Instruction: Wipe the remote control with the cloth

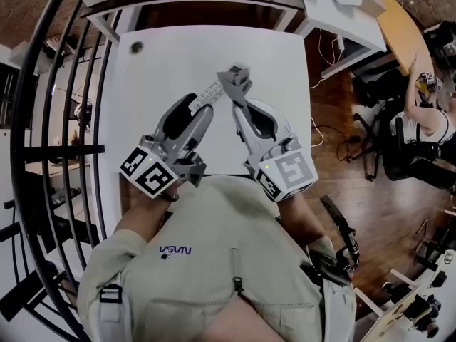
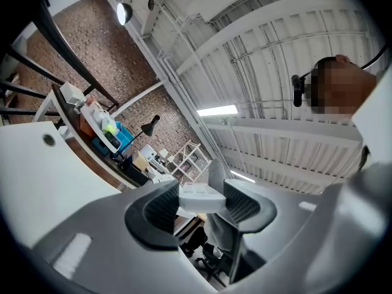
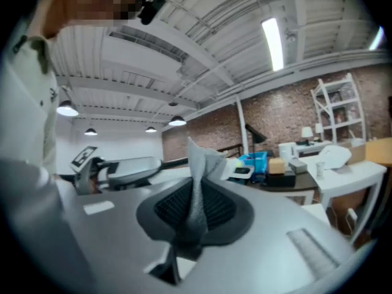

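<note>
Left tongs (image 1: 205, 109) clamp the slim white plastic remote control (image 1: 210, 91) above the white bench (image 1: 157, 70); right tongs (image 1: 239, 102) pinch the grey fabric cloth (image 1: 235, 77) at its end. Left gripper view: remote control clamped. Right gripper view: cloth squeezed. We judge wiping begun, unfinished.

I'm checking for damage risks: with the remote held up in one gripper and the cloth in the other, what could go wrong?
1. The left gripper holds the remote only by one end, above the table; wiping pressure could twist it loose and drop it.
2. Little cloth sticks out of the right gripper, so its hard tips may scrape the remote.
</note>
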Available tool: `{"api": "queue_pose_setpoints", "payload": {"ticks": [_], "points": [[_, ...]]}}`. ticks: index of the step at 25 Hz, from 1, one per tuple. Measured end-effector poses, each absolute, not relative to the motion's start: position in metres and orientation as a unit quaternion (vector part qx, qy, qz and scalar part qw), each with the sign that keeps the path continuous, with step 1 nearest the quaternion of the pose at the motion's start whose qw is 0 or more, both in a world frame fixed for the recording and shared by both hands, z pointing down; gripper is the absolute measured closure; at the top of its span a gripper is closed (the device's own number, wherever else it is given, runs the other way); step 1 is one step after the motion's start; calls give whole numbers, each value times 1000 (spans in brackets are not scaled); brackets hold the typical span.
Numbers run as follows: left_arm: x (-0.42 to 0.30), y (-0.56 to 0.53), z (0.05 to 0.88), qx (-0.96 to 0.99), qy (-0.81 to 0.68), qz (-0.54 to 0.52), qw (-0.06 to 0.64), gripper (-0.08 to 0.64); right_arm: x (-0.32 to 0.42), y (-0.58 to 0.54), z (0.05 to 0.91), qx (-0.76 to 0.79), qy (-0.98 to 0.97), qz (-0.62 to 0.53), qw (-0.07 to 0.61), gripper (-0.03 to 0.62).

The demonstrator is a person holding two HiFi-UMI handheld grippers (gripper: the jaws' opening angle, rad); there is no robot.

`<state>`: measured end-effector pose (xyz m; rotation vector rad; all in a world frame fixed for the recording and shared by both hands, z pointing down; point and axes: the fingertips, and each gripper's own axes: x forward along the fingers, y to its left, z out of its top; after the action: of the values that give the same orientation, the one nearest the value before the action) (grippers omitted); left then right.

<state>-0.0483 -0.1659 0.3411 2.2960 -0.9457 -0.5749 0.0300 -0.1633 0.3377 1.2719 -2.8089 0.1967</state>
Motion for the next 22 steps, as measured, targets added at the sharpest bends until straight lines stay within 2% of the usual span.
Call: {"api": "queue_pose_setpoints", "payload": {"ticks": [4,12,22], "points": [[-47,-161,338,863,-346,-219,295,321,67,-191,357,489,-865,109,31,555],[-35,-155,339,870,-327,-211,304,321,27,-182,355,417,-905,72,45,556],[-35,-167,352,854,-322,-222,343,321,-16,-137,373,300,-940,-55,155,557]]}}
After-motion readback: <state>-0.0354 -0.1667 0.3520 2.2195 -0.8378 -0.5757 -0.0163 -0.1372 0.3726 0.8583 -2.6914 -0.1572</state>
